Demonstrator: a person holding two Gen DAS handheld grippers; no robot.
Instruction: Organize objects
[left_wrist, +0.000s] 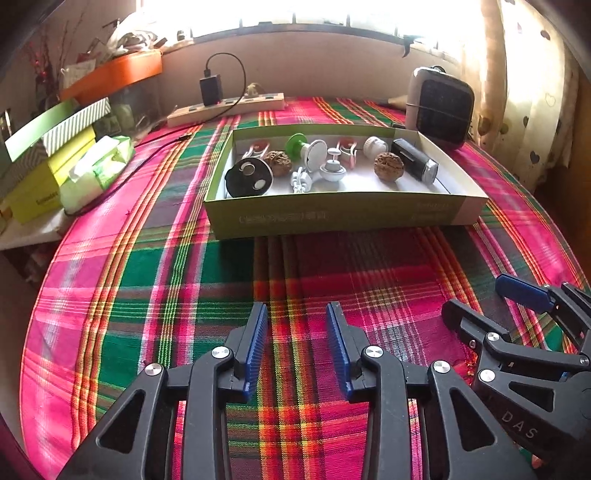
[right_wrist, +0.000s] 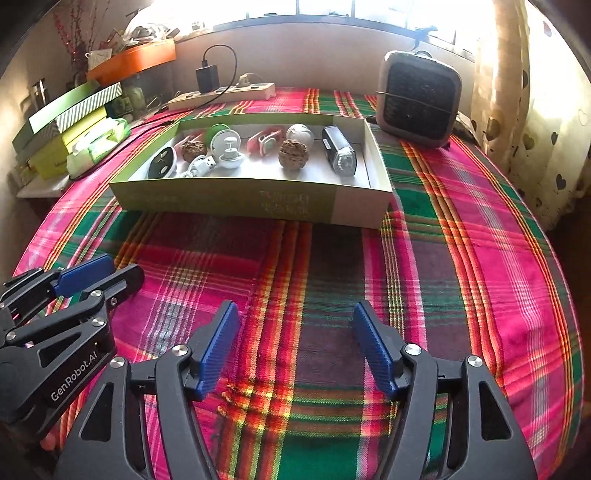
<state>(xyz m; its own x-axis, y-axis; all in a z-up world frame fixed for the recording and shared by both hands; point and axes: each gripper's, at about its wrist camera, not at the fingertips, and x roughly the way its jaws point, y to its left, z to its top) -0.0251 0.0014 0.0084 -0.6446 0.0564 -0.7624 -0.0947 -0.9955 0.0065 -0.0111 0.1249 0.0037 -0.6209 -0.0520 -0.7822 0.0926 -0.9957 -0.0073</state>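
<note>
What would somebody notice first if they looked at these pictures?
Probably the bright pink, green and red plaid cloth covering the whole table. Next, the shallow green box in the middle, filled with small things such as two walnuts and a black round disc. Near the camera, both grippers hang open and empty.

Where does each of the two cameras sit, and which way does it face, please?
Left wrist: sits on the left gripper, looking forward and down over the plaid cloth at the green box; its open fingers and the right gripper show.
Right wrist: sits on the right gripper, facing the same way; its wider-open fingers and the left gripper show.
Shared: the box, the power strip, the small heater.
</note>
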